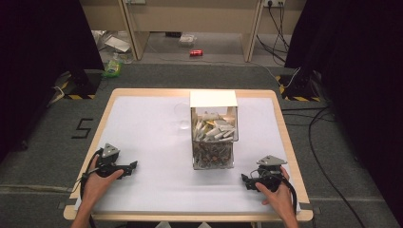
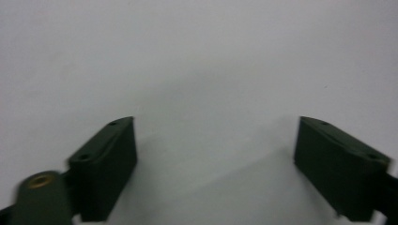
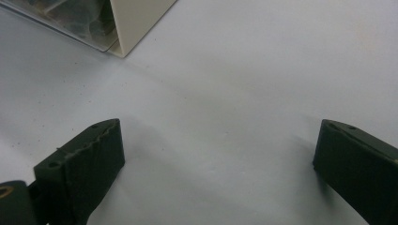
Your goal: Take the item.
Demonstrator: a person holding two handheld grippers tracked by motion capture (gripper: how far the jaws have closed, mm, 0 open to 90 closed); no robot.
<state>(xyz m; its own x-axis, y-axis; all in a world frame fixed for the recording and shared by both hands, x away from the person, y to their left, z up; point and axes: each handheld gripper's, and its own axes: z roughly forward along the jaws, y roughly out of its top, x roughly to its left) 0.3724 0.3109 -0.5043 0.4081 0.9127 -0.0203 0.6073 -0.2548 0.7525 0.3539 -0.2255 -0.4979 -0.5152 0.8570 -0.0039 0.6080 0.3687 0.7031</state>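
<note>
1. A clear box (image 1: 213,135) stands upright near the middle of the bench (image 1: 142,137), between the two grippers and a little farther from the person than they are. That likely puts it in equal reach of either hand.
2. The box holds two layers: pale flat pieces above, darker small bits below. A white panel (image 1: 213,99) rises at its back edge, perhaps an opened lid.
3. A faint clear cup (image 1: 182,115) sits just beside the box on its left, probably to receive something from it.
4. The left gripper (image 1: 133,165) rests low at the near left of the bench, held from behind by the left hand (image 1: 101,178). Its fingers (image 2: 104,169) point inward toward the box; they stand wide apart with only bare white surface between them.
5. The right gripper (image 1: 243,180) mirrors it at the near right, the right hand (image 1: 275,192) cupped around it. Its fingers (image 3: 82,168) are spread wide too, holding nothing, and a corner of the box shows well ahead of them.
6. Both forearms come in from the near edge, wrists low: it looks like a ready pose.
</note>
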